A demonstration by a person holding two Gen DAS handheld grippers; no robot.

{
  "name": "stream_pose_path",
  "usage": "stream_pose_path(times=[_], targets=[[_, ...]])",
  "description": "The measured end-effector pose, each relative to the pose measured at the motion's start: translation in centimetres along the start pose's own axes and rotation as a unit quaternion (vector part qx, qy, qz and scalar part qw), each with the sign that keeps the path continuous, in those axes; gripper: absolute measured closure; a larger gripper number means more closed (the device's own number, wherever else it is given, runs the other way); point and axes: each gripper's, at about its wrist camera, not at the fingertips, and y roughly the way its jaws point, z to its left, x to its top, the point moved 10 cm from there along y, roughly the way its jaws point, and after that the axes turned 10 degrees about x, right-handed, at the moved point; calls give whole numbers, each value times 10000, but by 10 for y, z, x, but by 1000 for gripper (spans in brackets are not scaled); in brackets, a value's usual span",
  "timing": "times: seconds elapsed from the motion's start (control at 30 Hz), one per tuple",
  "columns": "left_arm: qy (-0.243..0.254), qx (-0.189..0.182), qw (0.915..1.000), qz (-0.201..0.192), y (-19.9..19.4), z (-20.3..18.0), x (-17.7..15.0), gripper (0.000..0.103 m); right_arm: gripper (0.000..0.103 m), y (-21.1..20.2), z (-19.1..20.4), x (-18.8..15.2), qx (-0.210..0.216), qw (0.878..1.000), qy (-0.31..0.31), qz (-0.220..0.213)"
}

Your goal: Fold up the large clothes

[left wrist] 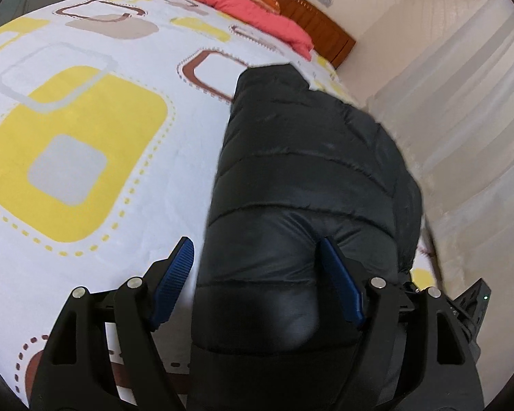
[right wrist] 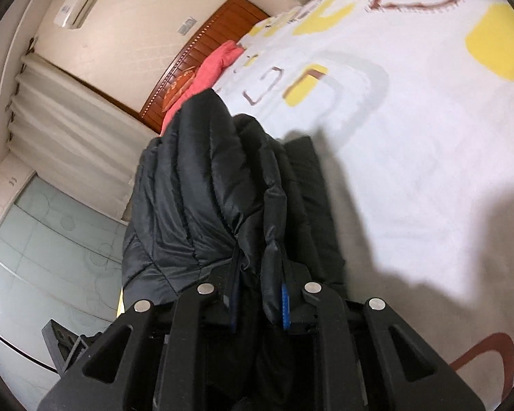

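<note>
On the bed [left wrist: 85, 178], the right gripper [right wrist: 258, 304] pinches the jacket [left wrist: 291, 188]; the left gripper [left wrist: 257, 284] gapes wide astride its hem, gripping nothing. One-sided hold risks slippery fabric sagging.

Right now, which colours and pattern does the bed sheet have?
The bed sheet is white with yellow, grey and brown rounded squares; the left wrist view shows it best.
</note>
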Motion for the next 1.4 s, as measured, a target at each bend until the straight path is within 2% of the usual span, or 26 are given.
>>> stream_pose_path(times=[0.13, 0.23, 0.33, 0.4, 0.5, 0.57, 0.6, 0.63, 0.77, 0.9, 0.97, 1.0, 1.03, 1.07, 1.1, 1.23, 1.4], targets=[[15, 164, 9995, 253, 21, 3, -9, 27, 86, 6, -6, -2, 37, 10000, 24, 51], [249, 344, 9987, 268, 33, 0, -10, 27, 87, 14, -9, 1, 57, 9999, 92, 47], [178, 226, 9990, 356, 33, 1, -9, 28, 86, 16, -6, 7, 90, 9998, 145, 113], [60, -39, 9992, 389, 28, 3, -9, 28, 83, 10, -1, 9, 139, 9997, 164, 135], [-250, -307, 9982, 440, 18, 10, -9, 28, 71, -3, 7, 9, 92, 9999, 106, 64], [-421, -398, 9975, 410, 8, 16, -12, 26, 57, -16, 13, 7, 70, 9999, 103, -45], [-468, -418, 9973, 379, 2, 18, -15, 25, 42, -22, 15, 6, 87, 9998, 116, -101], [-506, -432, 9971, 359, -3, 21, -17, 23, 37, -29, 19, 5, 135, 9997, 121, -152], [-722, -630, 9948, 347, -22, 28, -32, 21, 34, -49, 31, -15, 418, 9990, 166, -88], [-725, -659, 9950, 211, -31, 29, -42, 18, 34, -53, 30, -39, 467, 9987, 181, 98], [-614, -611, 9958, 281, -28, 26, -47, 18, 34, -52, 23, -44, 244, 9995, 149, 117], [-570, -599, 9959, 369, -25, 24, -51, 19, 42, -49, 17, -48, 113, 9997, 149, 167], [-528, -544, 9963, 393, -23, 22, -53, 26, 58, -46, 12, -51, 108, 9994, 213, 250], [-459, -477, 9970, 408, -19, 22, -54, 35, 63, -44, 7, -53, 112, 9991, 277, 290], [-362, -406, 9975, 441, -15, 20, -56, 39, 67, -41, 3, -54, 68, 9990, 312, 304], [-328, -233, 9977, 553, -2, 19, -64, 45, 74, -28, -16, -61, -15, 9990, 299, 336], [-286, -221, 9972, 650, 10, 21, -69, 45, 75, -24, -24, -63, 102, 9983, 495, 296]])
